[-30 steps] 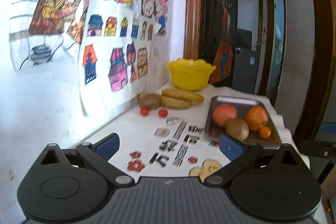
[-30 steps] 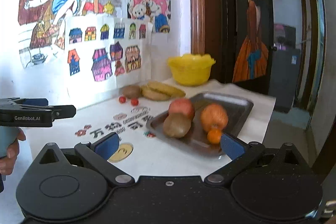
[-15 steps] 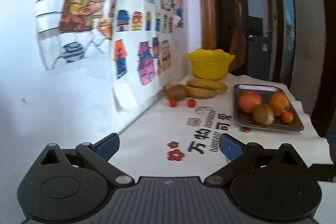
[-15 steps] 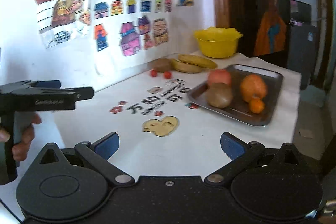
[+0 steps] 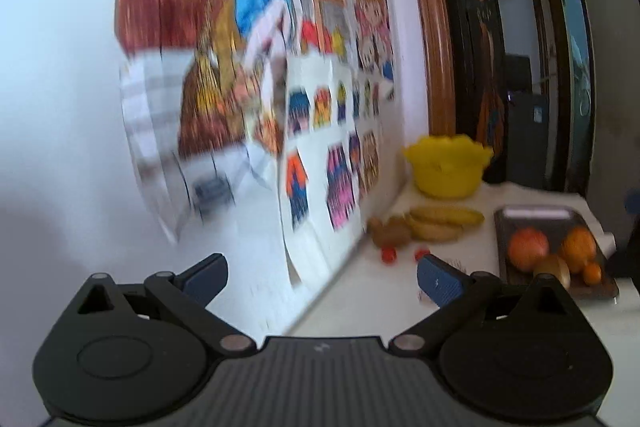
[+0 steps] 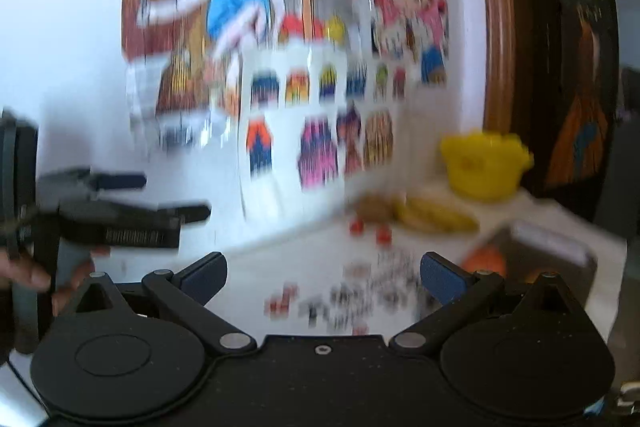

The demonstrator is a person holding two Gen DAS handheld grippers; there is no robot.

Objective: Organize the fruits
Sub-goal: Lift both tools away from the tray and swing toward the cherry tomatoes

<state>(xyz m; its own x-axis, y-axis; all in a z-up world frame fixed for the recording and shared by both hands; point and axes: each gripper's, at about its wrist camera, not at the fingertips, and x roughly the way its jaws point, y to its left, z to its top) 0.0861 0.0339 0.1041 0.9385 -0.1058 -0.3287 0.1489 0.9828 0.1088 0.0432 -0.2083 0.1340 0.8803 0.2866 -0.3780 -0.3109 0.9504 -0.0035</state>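
Both grippers lifted back from tray (image 5: 505,223), fingers (image 5: 439,279) wide open, empty

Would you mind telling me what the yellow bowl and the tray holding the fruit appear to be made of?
The yellow bowl looks like plastic: evenly saturated colour, a wavy moulded rim, and a soft sheen rather than a glassy one. The tray appears to be metal, probably stainless steel: grey, with a raised rolled rim and a bright reflective band along its far edge. Motion blur leaves both somewhat uncertain.
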